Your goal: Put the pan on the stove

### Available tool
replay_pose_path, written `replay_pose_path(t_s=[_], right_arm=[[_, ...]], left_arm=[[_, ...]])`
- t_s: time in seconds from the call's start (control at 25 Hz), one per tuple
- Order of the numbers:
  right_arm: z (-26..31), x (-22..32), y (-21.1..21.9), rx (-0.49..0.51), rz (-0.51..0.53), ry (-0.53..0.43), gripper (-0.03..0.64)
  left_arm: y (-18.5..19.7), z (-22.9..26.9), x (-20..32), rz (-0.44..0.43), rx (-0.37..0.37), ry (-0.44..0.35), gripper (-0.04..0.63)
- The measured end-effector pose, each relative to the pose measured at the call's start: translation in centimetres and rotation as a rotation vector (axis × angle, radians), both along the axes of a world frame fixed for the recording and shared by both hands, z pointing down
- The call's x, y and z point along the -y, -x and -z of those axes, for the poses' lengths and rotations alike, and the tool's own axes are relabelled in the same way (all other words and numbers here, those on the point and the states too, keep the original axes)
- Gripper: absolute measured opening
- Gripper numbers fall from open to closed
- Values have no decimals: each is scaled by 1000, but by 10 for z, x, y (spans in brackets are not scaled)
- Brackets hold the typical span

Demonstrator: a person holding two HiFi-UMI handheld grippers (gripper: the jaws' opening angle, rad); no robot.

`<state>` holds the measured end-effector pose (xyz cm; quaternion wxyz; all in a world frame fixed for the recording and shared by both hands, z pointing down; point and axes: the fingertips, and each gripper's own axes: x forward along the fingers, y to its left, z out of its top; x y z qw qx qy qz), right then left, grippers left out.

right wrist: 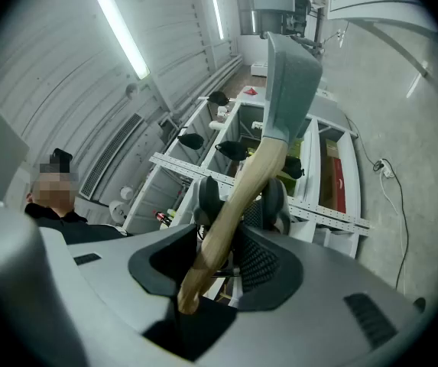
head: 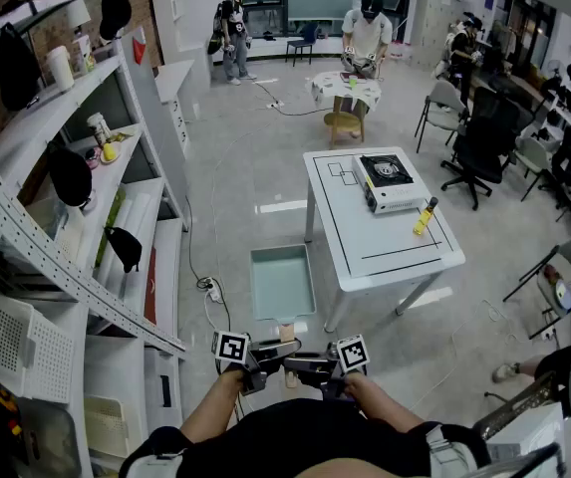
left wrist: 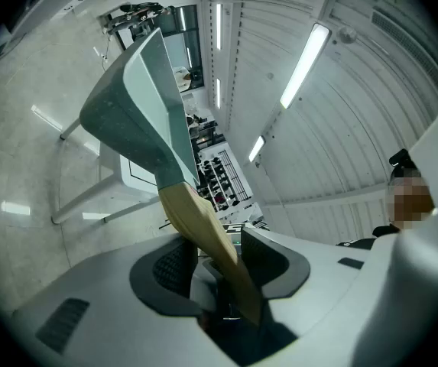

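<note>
We hold the pan [head: 282, 282] by its wooden handle [head: 287, 331] with both grippers, close to the body and clear of the floor [head: 245, 182]. The left gripper [head: 268, 353] and the right gripper [head: 305, 364] meet on the handle from opposite sides.

In the left gripper view, the handle [left wrist: 203, 232] runs down between the fingers [left wrist: 268, 254], which are closed on it. The teal square body of the pan [left wrist: 138, 105] stands out beyond the fingertips.

In the right gripper view, the fingers [right wrist: 261, 262] also clamp the handle [right wrist: 238, 197]. The pan [right wrist: 291, 82] is seen edge-on past them.

The stove [head: 385, 181] sits well beyond the fingers, ahead and to the right, on the white worktop [head: 385, 252], well apart from the pan. A small yellow object [head: 424, 217] lies on the worktop just beside the stove, on the side nearer us. Shelves [head: 116, 217] run along to the left of the fingers.
</note>
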<state>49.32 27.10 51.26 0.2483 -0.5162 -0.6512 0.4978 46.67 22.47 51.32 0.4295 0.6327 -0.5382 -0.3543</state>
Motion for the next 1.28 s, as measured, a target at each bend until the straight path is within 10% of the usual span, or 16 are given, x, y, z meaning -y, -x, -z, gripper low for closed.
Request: replay_pose_path(t_s=[0.6,1.28], right_arm=[[13,-7,0,3,10,28,169],[4,14,-22,-33,101,59,169]], left_arm=[[7,15,-13,32,127,-7,193],[-19,21,12,106,10,-28,194]])
